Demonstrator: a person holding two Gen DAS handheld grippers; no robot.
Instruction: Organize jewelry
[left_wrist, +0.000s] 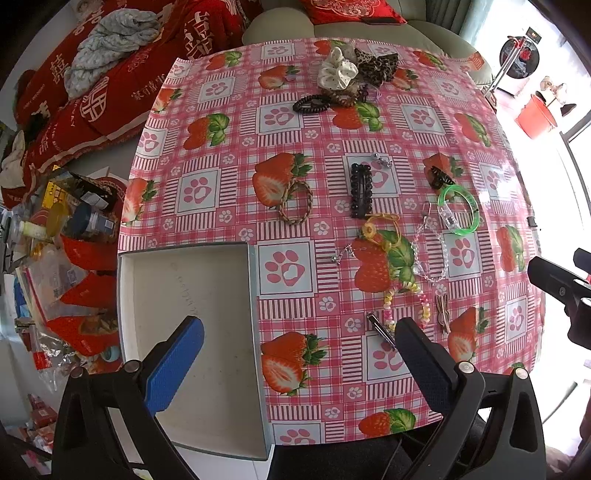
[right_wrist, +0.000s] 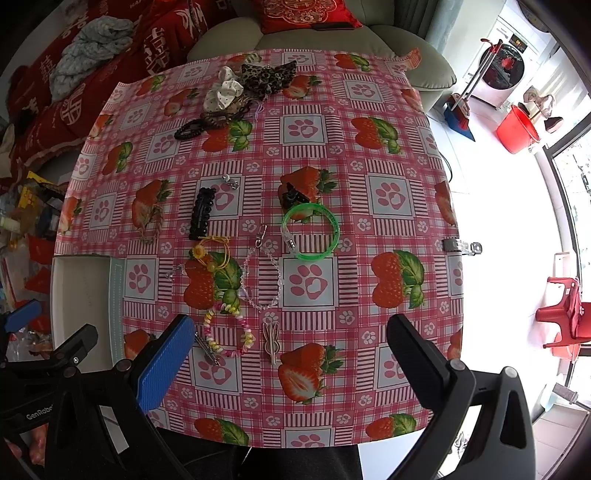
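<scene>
Both grippers hang above the near table edge with jaws spread wide and empty: the left gripper (left_wrist: 299, 347) over the white box (left_wrist: 236, 258), the right gripper (right_wrist: 291, 345) beside it. Jewelry lies mid-table: green bangle (right_wrist: 311, 232) flat, black hair clip (right_wrist: 201, 212) lengthwise toward the far edge, rabbit clip (right_wrist: 271, 341) ears pointing away.

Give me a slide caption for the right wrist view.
Open right gripper hovers above jewelry scattered on a strawberry tablecloth, green bangle mid-table, empty box at left.

You can read "GenRobo", cut off at the frame edge, in white letters on the black body of the left gripper (right_wrist: 35, 416), low left of the tablecloth (right_wrist: 402, 206). Left of that cloth, the red cushions (left_wrist: 79, 92) carry large white Chinese characters, including 囍.
</scene>
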